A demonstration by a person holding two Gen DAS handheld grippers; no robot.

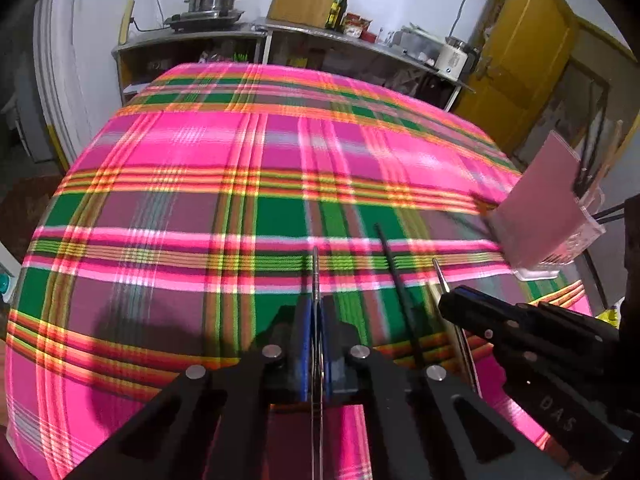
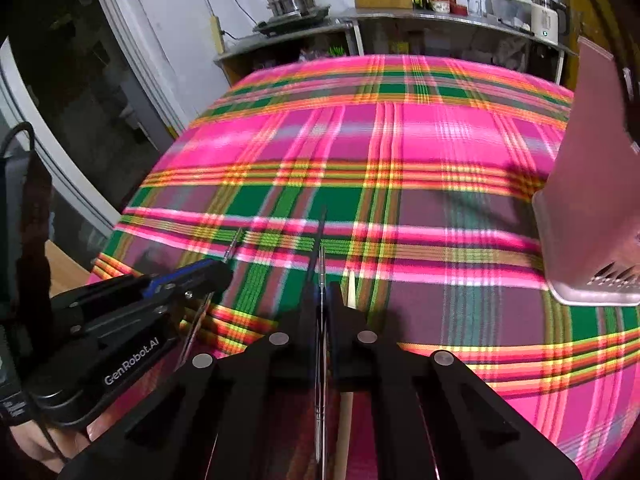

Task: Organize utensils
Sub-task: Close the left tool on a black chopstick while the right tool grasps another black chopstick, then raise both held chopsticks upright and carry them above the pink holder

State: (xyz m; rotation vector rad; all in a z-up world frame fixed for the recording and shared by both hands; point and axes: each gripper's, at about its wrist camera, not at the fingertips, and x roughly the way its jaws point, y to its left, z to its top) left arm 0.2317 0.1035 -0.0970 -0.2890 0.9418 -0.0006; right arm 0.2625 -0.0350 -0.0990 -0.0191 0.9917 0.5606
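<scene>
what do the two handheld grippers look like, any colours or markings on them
Both are matt black, angular linkage frames with round silver pivot pins and triangular cutouts. The left gripper has blue pads on its fingers; the right gripper looks built the same. White lettering shows on the side bodies: "GenRobot.AI" on the left, "DAS" on the right. A black cable runs by the left one.

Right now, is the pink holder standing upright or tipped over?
Upright. The pink utensil holder stands on its base on the plaid tablecloth, with chopsticks poking up out of it.

Utensil holder (image 2: 592, 184) — cut off right.
</scene>
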